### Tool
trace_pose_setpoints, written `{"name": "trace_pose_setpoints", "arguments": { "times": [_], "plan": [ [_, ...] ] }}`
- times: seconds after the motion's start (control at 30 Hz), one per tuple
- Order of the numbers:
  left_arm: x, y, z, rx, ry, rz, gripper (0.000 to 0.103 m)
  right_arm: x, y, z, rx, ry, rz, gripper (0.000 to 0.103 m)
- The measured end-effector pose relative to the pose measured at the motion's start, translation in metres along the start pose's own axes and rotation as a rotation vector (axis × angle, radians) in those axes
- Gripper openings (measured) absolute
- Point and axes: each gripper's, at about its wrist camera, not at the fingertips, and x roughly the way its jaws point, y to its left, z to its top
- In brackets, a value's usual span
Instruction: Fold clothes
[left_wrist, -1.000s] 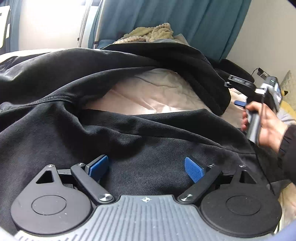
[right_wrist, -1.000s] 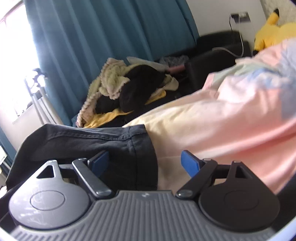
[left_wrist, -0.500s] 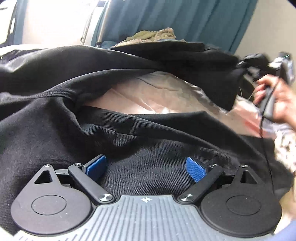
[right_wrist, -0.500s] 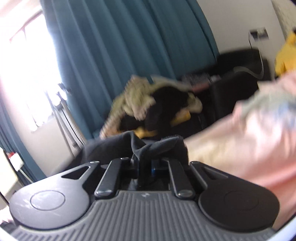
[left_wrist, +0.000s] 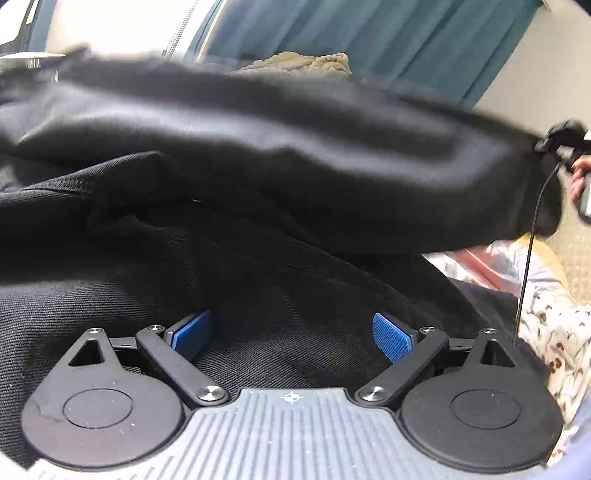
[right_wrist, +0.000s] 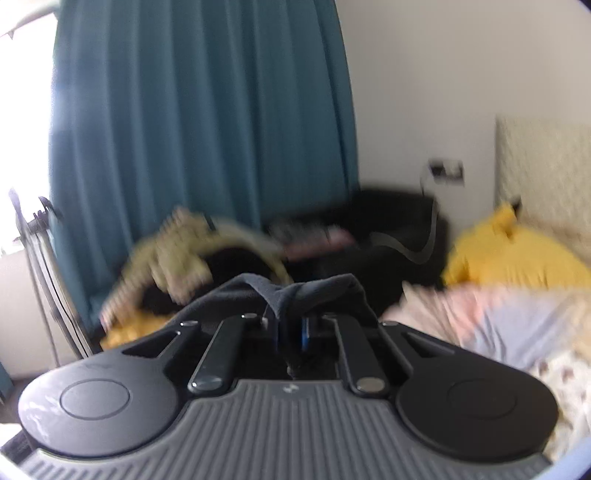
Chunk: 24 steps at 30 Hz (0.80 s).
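Right claw (right_wrist: 291, 332) clamped on hem of black garment (left_wrist: 295, 177), that end held up off the bed (right_wrist: 517, 321). Left claw (left_wrist: 291, 332) spread apart over the garment's lower fabric, gripping nothing.

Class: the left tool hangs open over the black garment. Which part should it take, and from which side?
Probably the ridged fold of the black garment, ahead and to the camera's left of the left tool. It stands proud, so come level from the near side.

A raised fold of black garment (left_wrist: 295, 155) spans the left gripper's (left_wrist: 291, 334) forward path; open air remains above it, while a dangling cable (left_wrist: 528, 258) crosses the right side.
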Motion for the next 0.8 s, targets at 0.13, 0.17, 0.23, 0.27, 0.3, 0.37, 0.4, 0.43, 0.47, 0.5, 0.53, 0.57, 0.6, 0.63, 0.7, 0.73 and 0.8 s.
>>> {"name": "trace_pose_setpoints", "arguments": {
  "times": [0.13,0.17,0.23,0.27,0.3,0.37,0.4,0.43,0.47,0.5,0.53,0.57,0.6,0.63,0.7,0.73,0.8],
  "plan": [
    [-0.002,-0.005,-0.002,0.037,-0.003,0.013,0.095,0.038,-0.016,-0.054,0.02,0.149,-0.035,0.013],
    [-0.001,-0.007,-0.002,0.045,-0.005,0.015,0.095,0.048,-0.016,-0.067,0.021,0.179,-0.045,0.012],
    [0.002,-0.008,-0.001,0.059,-0.008,0.021,0.096,0.059,-0.013,-0.081,0.024,0.194,-0.062,0.012],
    [0.002,-0.008,-0.002,0.066,-0.01,0.023,0.096,0.06,-0.007,-0.082,0.024,0.184,-0.057,0.012],
    [0.002,-0.008,-0.003,0.073,-0.012,0.026,0.096,0.061,-0.004,-0.078,0.015,0.17,-0.052,0.012],
    [0.004,-0.009,-0.004,0.081,-0.016,0.028,0.096,0.07,-0.001,-0.071,-0.024,0.157,-0.075,0.012],
    [0.006,-0.01,-0.004,0.084,-0.018,0.029,0.096,0.077,-0.003,-0.067,-0.034,0.162,-0.087,0.012],
    [0.004,-0.009,-0.005,0.084,-0.019,0.029,0.096,0.085,-0.006,-0.066,-0.035,0.174,-0.097,0.012],
    [0.001,-0.009,-0.007,0.082,-0.02,0.028,0.096,0.09,-0.008,-0.067,-0.038,0.186,-0.109,0.012],
    [0.0,-0.008,-0.008,0.081,-0.021,0.026,0.096,0.096,-0.011,-0.067,-0.041,0.197,-0.12,0.012],
    [0.0,-0.007,-0.008,0.081,-0.022,0.022,0.096,0.102,-0.013,-0.068,-0.044,0.209,-0.131,0.012],
    [-0.001,-0.007,-0.007,0.079,-0.022,0.019,0.096,0.107,-0.016,-0.069,-0.045,0.215,-0.145,0.012],
    [-0.001,-0.007,-0.007,0.075,-0.023,0.015,0.096,0.112,-0.018,-0.07,-0.046,0.216,-0.161,0.012],
    [-0.001,-0.006,-0.007,0.061,-0.024,0.01,0.096,0.116,-0.02,-0.072,-0.046,0.217,-0.177,0.012],
    [-0.002,-0.003,-0.005,0.024,-0.029,-0.003,0.096,0.124,-0.027,-0.076,-0.031,0.198,-0.194,0.012],
    [-0.003,-0.001,-0.003,0.002,-0.034,-0.014,0.096,0.127,-0.029,-0.079,-0.027,0.182,-0.204,0.012],
    [-0.004,0.003,0.0,-0.027,-0.035,-0.032,0.096,0.134,-0.033,-0.09,-0.042,0.167,-0.234,0.013]
  ]
}}
